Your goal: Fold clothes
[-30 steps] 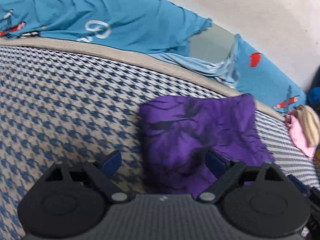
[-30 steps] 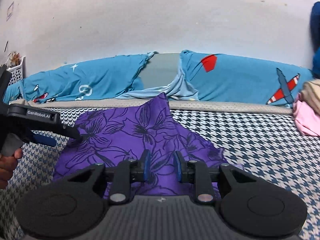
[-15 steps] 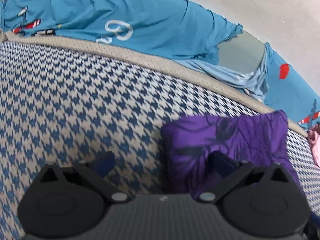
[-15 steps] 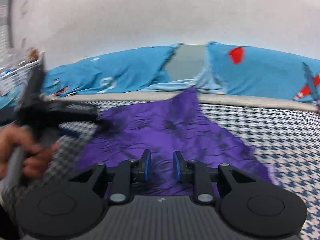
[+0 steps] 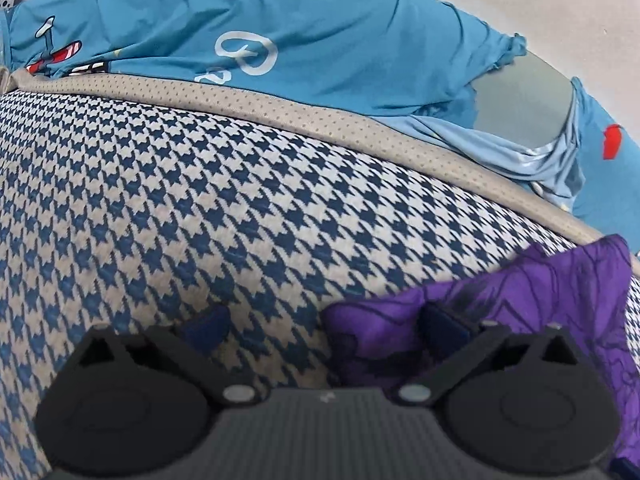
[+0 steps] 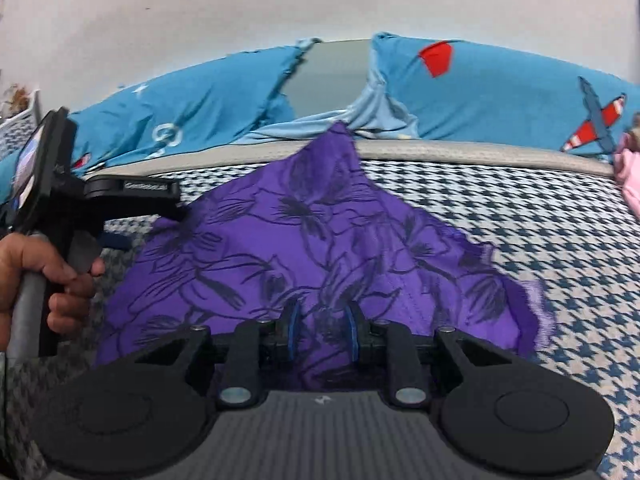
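Nearest the right wrist camera, the right gripper (image 6: 322,330) has its jaws drawn close, pinching a fold of the purple garment (image 6: 320,248) between the blue pads. The cloth is thin, slightly glossy, printed with dark outlined flowers, and spreads away from the jaws in a rough triangle that narrows to a point at the bed's far edge; its right hem is frayed and paler. It lies on a bed (image 6: 500,208) covered in a blue-and-white houndstooth weave, edged with a grey dotted mesh border (image 5: 280,108).

At the garment's left corner, the left gripper (image 5: 324,326) has its jaws spread wide, one blue pad over bare houndstooth, the other over the purple corner. A hand (image 6: 38,276) wraps the left gripper's grey handle, fingers curled around it.

Beyond lie crumpled teal pillows (image 6: 500,96) with red-and-white aeroplane prints against a plain pale wall (image 6: 280,8). A pink cloth (image 6: 630,184) sits at the far right.
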Available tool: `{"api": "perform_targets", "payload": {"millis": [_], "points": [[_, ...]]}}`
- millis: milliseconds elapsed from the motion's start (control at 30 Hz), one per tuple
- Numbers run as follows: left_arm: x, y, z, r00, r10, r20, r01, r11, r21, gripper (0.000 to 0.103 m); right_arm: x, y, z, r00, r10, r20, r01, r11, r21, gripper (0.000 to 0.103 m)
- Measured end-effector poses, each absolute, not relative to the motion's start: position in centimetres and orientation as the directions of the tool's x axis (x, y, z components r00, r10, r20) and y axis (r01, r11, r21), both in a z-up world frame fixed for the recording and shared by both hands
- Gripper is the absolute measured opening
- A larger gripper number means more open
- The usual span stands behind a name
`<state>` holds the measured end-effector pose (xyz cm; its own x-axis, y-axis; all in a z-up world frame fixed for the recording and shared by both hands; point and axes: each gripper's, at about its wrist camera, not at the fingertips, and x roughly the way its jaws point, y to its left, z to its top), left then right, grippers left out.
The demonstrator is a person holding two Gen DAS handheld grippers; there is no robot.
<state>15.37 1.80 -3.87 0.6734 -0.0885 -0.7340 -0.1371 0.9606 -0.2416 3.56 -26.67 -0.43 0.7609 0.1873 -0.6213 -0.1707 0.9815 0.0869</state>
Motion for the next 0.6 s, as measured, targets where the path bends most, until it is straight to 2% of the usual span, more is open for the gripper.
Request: {"api": "perform_targets", "payload": {"millis": [233, 600], "points": [[15.7, 2.4, -3.8, 0.669, -0.091, -0.738, -0.155, 0.954, -0.258, 0.103, 3.2, -28.0, 1.1, 0.801, 0.197, -0.566, -0.128, 0.979, 0.16, 0.021], [13.1, 2.2, -2.3, 0.631, -0.138, -0.764, -0.116, 0.956, -0.268, 0.103, 2.5, -26.5, 1.8, 0.775, 0.309, -0.551, -0.242, 0.951, 0.193, 0.022]]}}
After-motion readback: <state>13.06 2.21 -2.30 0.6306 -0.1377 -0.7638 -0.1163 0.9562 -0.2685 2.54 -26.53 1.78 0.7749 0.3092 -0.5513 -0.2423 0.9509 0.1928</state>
